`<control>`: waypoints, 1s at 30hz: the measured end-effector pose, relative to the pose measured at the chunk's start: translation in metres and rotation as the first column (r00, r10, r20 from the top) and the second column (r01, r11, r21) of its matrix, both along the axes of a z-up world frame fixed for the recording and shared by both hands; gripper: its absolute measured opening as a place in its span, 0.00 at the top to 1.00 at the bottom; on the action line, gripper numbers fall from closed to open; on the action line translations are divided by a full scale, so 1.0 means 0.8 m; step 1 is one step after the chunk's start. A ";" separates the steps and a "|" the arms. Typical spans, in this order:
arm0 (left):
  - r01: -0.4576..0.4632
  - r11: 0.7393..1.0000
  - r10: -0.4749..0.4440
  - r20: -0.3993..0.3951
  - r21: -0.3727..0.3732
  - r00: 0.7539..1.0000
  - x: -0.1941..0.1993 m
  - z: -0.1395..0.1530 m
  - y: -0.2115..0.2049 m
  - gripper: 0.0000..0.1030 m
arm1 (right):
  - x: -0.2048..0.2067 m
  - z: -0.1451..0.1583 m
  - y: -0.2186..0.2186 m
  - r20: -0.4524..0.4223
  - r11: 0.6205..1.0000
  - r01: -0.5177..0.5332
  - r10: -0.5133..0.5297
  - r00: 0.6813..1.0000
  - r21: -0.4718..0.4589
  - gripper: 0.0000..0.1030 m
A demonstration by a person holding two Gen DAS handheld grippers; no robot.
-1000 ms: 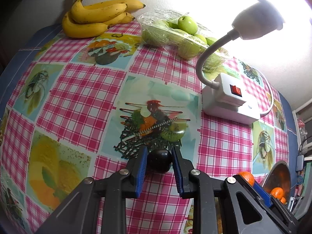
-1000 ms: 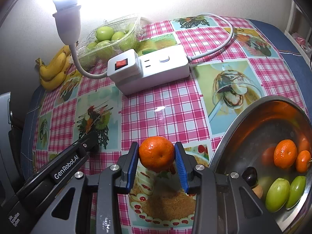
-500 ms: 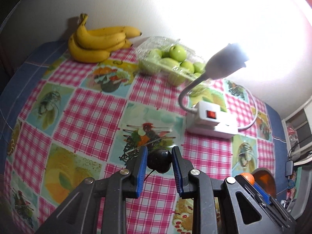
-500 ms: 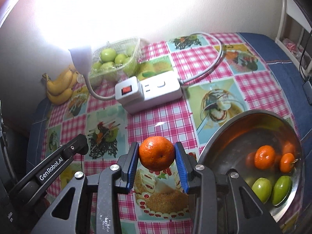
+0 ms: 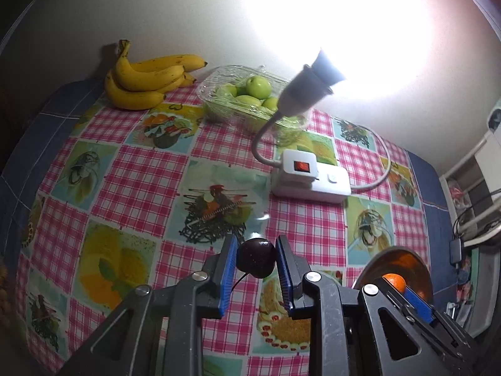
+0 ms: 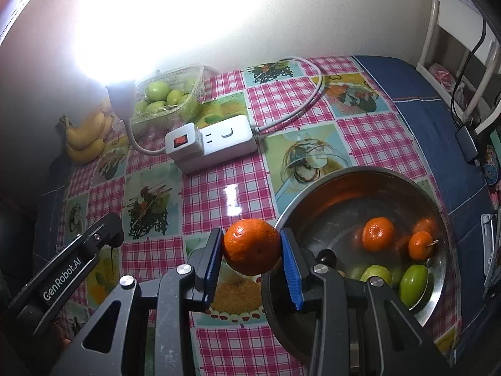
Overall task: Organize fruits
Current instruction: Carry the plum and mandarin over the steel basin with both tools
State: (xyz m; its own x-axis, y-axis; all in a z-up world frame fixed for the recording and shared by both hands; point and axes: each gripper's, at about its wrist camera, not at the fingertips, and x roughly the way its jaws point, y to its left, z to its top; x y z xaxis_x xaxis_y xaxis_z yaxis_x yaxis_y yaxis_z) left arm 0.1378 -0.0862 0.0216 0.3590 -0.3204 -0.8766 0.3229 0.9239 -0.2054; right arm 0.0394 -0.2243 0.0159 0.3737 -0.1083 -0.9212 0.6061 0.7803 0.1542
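Left gripper point(image 5: 256, 261) is pinching a dark cherry point(image 5: 256, 260) between its blue pads, up off the checkered tablecloth point(image 5: 141, 185). Right gripper point(image 6: 251, 247) is clamped on a mandarin point(image 6: 251, 246), hanging just left of the steel bowl point(image 6: 319, 194).

Only the right view looks into the bowl: two more mandarins, a couple of green fruits, one small dark fruit half hidden behind the gripper. The left view just catches a sliver of the bowl's rim, but gives the clearer look at the bananas point(image 5: 145, 83) and the tray of green fruit point(image 5: 247, 94) against the wall.

Both views show the power strip point(image 6: 213, 139) with its lamp.

Only readable writing: "GenRobot.AI" on the left gripper's arm, in the right view.
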 end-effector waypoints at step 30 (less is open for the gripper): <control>0.154 0.988 -0.154 -0.011 -0.023 0.988 -0.119 0.009 -0.049 0.74 | -0.105 -0.012 -0.046 -0.038 0.995 0.094 -0.093 0.995 0.038 0.62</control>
State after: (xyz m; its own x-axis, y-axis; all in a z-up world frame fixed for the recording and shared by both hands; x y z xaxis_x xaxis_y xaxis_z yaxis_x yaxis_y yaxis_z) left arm 0.0422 -0.1257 0.0288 0.2923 -0.3902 -0.8731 0.4583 0.8584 -0.2302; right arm -0.0447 -0.2611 0.0065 0.3302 -0.1041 -0.9382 0.6819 0.7136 0.1608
